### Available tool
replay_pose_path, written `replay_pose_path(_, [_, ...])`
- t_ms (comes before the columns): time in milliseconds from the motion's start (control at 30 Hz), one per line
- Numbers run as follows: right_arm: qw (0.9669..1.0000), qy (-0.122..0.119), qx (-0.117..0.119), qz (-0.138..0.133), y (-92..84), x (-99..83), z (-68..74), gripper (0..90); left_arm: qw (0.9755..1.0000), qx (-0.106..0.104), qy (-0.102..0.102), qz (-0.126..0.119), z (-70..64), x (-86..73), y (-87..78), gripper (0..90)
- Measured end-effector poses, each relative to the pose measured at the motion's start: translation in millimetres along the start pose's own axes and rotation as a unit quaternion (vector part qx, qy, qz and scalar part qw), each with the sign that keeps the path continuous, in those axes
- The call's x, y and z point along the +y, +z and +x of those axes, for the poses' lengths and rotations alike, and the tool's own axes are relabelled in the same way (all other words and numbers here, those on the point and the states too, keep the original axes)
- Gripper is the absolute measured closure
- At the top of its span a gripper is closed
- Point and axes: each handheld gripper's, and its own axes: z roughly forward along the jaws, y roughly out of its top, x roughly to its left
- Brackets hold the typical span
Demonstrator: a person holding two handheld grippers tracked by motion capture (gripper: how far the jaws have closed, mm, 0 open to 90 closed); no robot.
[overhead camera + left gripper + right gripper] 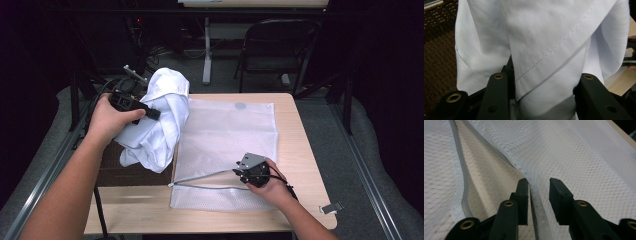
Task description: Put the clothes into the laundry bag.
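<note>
A crumpled white garment (160,125) hangs above the table's left side, with my left gripper (152,114) shut on its upper part. In the left gripper view the cloth (549,37) bunches between the two jaws (543,76). A white mesh laundry bag (225,135) lies flat on the table, its zipped mouth gaping along the near edge. My right gripper (239,172) is at that mouth. In the right gripper view its jaws (538,182) straddle the raised upper edge of the mesh (586,157) with a gap between the pads. The grey zipper (464,190) runs along the lower edge.
The small wooden table (295,130) has edges close on every side. A dark brown woven mat (112,170) lies under the garment at the left. A small metal clip (331,207) sits at the near right corner. A folding chair (277,45) stands behind the table.
</note>
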Motion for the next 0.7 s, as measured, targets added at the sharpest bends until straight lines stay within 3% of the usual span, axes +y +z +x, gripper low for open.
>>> replay_pose_path(367, [0.9996, 0.002, 0.028, -0.001, -1.7, 3.6, -7.9, 87.0, 0.9999, -0.007, 0.011, 0.003, -8.8, -0.1, 7.5, 61.1])
replay_pose_path(700, [0.9995, 0.008, 0.030, -0.007, -4.6, 9.8, -16.4, 88.2, 0.9994, -0.015, 0.029, 0.003, -17.4, -0.6, 10.2, 61.2])
